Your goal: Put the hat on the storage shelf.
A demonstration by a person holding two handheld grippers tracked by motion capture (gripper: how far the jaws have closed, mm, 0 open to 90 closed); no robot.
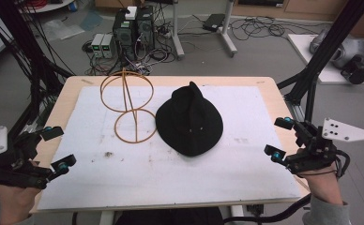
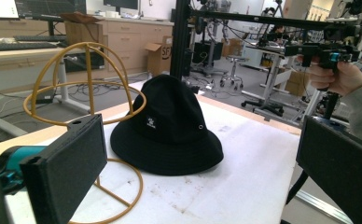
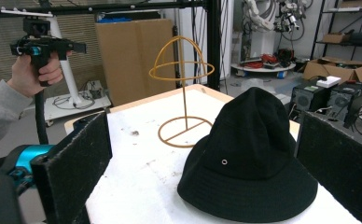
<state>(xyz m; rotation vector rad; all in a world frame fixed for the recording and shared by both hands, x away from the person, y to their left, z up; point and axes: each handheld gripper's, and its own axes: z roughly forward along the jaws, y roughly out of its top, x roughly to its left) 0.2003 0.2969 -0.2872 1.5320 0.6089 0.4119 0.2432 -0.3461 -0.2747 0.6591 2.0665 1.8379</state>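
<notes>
Wooden table (image 1: 67,91) topped by a white mat (image 1: 170,173). Black bucket hat (image 1: 189,119) lies brim-down at mat centre, just beside the base ring of a yellow wire hat stand (image 1: 126,105). Left gripper (image 1: 56,147) and right gripper (image 1: 276,138) flank the mat, jaws spread, empty.

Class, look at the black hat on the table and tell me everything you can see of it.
The black bucket hat looks like soft fabric, with a rounded, slightly peaked crown, a downturned brim all round, small metal eyelets and a small white logo on one side. It sits brim-down, upright, on the white mat, near the table's middle, right beside the base ring of the wire hat stand. Nothing holds it.
</notes>
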